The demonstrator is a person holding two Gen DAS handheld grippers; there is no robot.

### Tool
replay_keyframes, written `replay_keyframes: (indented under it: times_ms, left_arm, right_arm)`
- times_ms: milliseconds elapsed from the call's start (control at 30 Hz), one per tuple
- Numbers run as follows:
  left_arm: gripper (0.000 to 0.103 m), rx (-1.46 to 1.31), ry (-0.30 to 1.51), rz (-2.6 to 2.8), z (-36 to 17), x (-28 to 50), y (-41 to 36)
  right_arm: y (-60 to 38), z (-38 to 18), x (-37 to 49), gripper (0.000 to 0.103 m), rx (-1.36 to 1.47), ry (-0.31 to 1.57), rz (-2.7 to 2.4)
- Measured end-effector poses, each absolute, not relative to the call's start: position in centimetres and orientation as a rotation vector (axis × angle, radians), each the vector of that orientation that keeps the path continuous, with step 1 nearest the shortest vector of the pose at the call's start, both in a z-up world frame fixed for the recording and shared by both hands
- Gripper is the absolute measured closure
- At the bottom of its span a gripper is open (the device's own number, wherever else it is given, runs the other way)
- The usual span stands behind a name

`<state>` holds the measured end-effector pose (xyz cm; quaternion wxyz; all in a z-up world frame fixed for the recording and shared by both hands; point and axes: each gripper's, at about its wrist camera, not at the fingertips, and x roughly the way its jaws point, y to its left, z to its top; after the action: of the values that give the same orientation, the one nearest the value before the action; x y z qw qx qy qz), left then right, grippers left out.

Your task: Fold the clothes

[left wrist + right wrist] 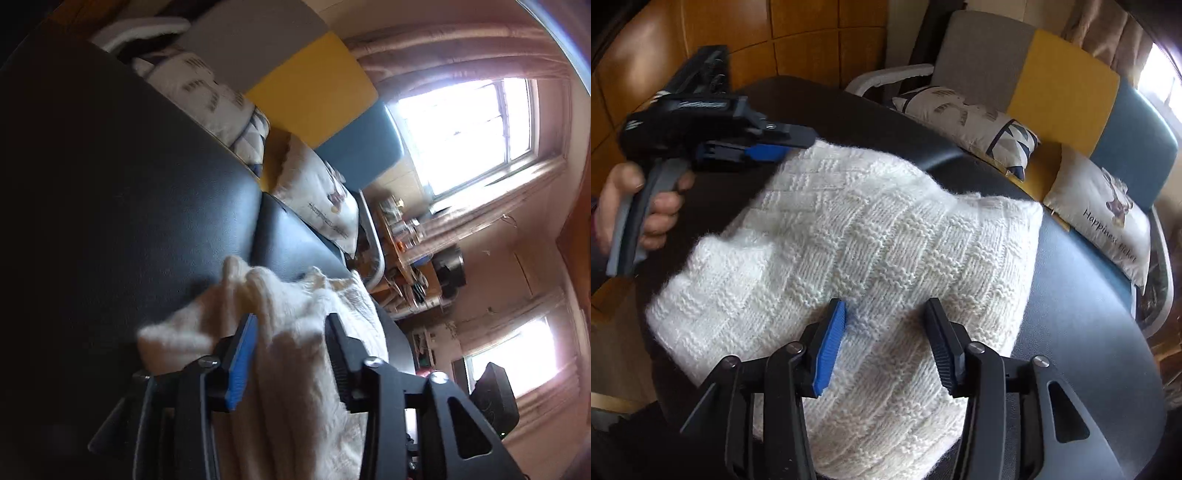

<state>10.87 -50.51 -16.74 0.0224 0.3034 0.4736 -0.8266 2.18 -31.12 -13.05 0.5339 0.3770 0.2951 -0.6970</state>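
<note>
Both tongs wide apart, left tongs (290,325) and right tongs (886,314) over white sweater (849,240).

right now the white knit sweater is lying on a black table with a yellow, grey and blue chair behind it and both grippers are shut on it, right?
Not quite: in the right wrist view the right gripper is open above the white knit sweater. The rest stands.

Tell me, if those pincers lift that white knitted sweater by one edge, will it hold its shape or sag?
The white sweater would probably sag: its thick knit already bunches into soft folds in the left wrist view. It likely grips well, since the fuzzy ribbed surface looks far from slippery. On the smooth dark table, a push would probably rumple it.
</note>
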Motion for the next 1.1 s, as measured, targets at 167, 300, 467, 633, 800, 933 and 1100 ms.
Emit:
replay_keyframes:
  times_ms: [167, 300, 467, 633, 800, 933, 1100]
  left_arm:
    - [0.067, 1.117, 1.215, -2.588, -16.4, 7.7, -48.9]
    - [0.091, 1.060, 0.955, -2.702, -13.5, 7.1, -46.8]
    - [0.092, 0.961, 0.691, -2.791, -10.4, 6.1, -44.8]
    - [0.088, 1.193, 0.776, -2.516, -16.7, 4.5, -47.7]
    - [0.080, 1.050, 0.864, -2.485, -14.5, 8.5, -48.5]
    - [0.080, 0.977, 0.921, -2.664, -11.5, 13.1, -46.2]
    - [0.076, 1.128, 1.069, -2.803, -13.4, 17.2, -41.5]
  right_arm:
    - [-31.1, -13.5, 2.2, 0.054, 0.898, 0.721, -1.651]
    - [-30.8, -13.5, 2.4, 0.054, 0.886, 0.738, -1.650]
    - [-30.1, -14.1, 2.0, 0.054, 0.894, 0.667, -1.678]
    - [-29.9, -14.7, 2.4, 0.054, 0.883, 0.619, -1.718]
    - [-29.9, -14.7, 2.7, 0.053, 0.874, 0.641, -1.716]
    - [-30.0, -14.6, 2.5, 0.051, 0.893, 0.629, -1.705]
    - [-30.0, -14.7, 2.8, 0.047, 0.883, 0.635, -1.708]
